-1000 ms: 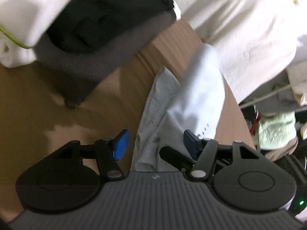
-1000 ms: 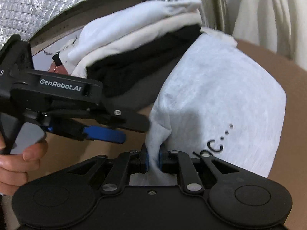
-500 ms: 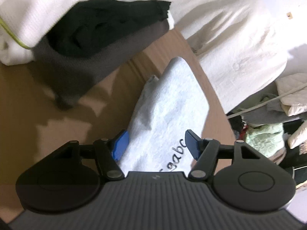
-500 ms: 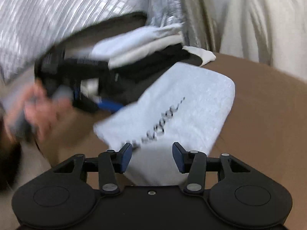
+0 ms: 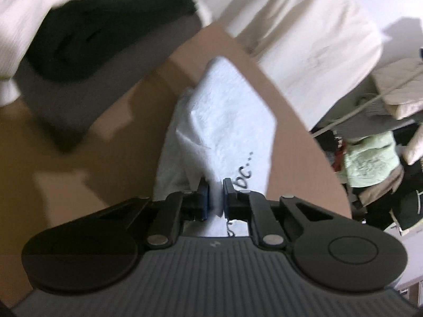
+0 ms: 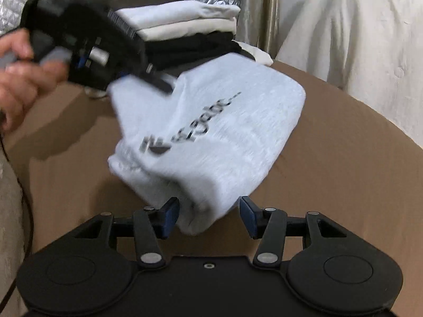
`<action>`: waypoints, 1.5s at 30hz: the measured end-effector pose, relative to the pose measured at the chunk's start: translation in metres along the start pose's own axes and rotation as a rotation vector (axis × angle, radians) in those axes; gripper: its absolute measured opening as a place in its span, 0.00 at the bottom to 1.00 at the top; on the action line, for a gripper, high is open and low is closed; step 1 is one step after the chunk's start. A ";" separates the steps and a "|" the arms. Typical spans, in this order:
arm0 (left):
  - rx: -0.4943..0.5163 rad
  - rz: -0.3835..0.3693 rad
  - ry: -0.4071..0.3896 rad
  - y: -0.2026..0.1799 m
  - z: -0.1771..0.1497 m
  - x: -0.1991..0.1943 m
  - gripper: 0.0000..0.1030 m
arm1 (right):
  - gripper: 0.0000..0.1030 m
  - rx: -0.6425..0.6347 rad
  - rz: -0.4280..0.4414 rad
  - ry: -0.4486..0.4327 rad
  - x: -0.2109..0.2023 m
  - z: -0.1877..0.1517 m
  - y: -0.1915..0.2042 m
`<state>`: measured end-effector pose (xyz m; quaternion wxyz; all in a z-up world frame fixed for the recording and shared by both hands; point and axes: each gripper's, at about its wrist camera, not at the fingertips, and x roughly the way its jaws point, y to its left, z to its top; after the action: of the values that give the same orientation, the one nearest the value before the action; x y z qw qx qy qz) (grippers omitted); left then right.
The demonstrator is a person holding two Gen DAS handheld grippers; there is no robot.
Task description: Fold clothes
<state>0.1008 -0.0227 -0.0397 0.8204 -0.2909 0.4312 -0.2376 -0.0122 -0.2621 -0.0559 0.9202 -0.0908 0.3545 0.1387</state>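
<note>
1 soft grey folded shirt (image 6: 211, 142) (black lettering)

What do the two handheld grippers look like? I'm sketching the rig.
Both have black linkage arms with silver pivot pins, round black side housings and blue fingertip pads. The left gripper has a ribbed grey body; the right gripper has a smooth black body with one small screw.
</note>
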 end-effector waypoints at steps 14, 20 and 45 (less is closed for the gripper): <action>-0.109 -0.348 -0.041 -0.036 -0.005 0.021 0.10 | 0.76 0.050 -0.129 -0.148 -0.002 0.004 0.013; -0.125 -0.291 -0.045 -0.027 -0.007 0.016 0.10 | 0.70 0.252 -0.183 -0.077 0.015 0.006 -0.002; 0.225 0.298 -0.172 -0.034 0.002 -0.007 0.25 | 0.72 0.049 0.208 -0.194 -0.062 0.021 -0.065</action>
<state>0.0939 -0.0415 -0.0116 0.9076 -0.1496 0.3685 -0.1344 -0.0222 -0.3300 0.0066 0.9328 -0.0174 0.2747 0.2328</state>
